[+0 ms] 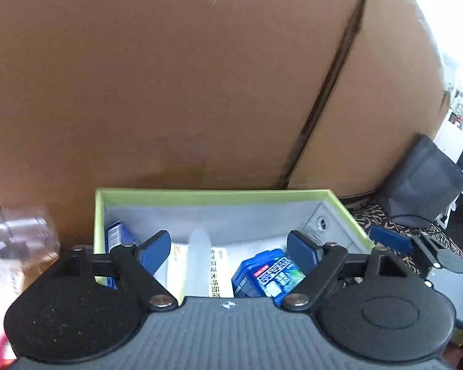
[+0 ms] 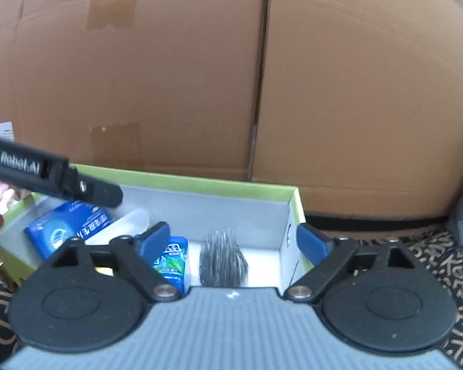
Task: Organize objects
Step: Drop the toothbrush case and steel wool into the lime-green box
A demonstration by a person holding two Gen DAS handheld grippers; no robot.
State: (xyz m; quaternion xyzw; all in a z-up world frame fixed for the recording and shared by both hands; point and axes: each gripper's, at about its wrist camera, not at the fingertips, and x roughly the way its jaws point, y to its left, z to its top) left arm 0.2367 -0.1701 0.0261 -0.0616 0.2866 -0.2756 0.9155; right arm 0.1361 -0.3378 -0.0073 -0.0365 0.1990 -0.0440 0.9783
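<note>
The green-rimmed box sits on a patterned cloth, hard against a tall cardboard wall. Inside lie a blue wipes pack, a translucent bottle, a small blue-green packet and a bristly brush, so much of the sorting looks done. The left hand-held gripper and right hand-held gripper both stand wide and empty over the box. A clear bottle remains outside at the left. Room is tight behind; the near side is open.
</note>
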